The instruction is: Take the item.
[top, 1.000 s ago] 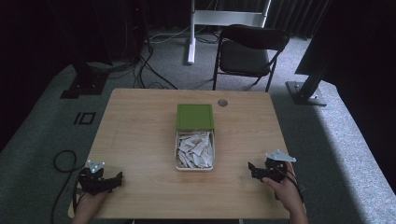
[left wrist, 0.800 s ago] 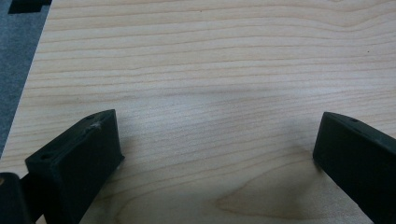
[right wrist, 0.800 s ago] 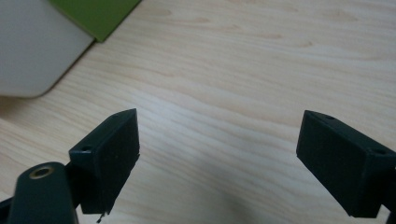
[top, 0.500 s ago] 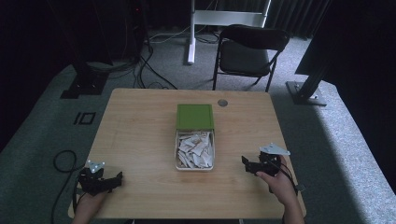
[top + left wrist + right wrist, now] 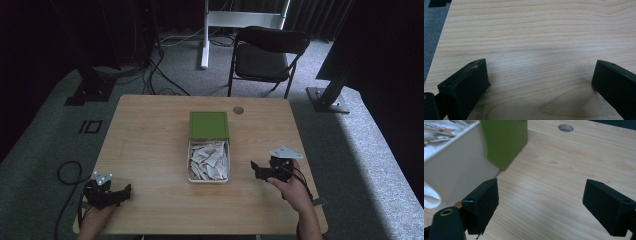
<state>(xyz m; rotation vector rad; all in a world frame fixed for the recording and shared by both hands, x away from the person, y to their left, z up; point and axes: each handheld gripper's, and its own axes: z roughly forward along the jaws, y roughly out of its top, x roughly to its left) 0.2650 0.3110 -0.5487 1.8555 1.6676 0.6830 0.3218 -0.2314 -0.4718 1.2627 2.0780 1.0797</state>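
A white box (image 5: 209,161) full of several white packets sits mid-table, with its green lid (image 5: 208,125) lying just behind it. My right gripper (image 5: 256,169) is open, low over the table to the right of the box, jaws pointing at it. In the right gripper view the white box wall (image 5: 454,167) and green lid (image 5: 505,141) stand close at the left, and nothing lies between the open right gripper (image 5: 540,203). My left gripper (image 5: 125,192) rests open near the front left corner; the left gripper (image 5: 540,82) shows bare wood between its jaws.
The wooden table (image 5: 150,135) has a round cable hole (image 5: 238,110) near its far edge. A black folding chair (image 5: 267,55) stands behind the table on grey carpet. A black cable (image 5: 67,175) loops on the floor at the left.
My right gripper has moved left and slightly forward, closer to the white box. The left gripper has stayed where it was.
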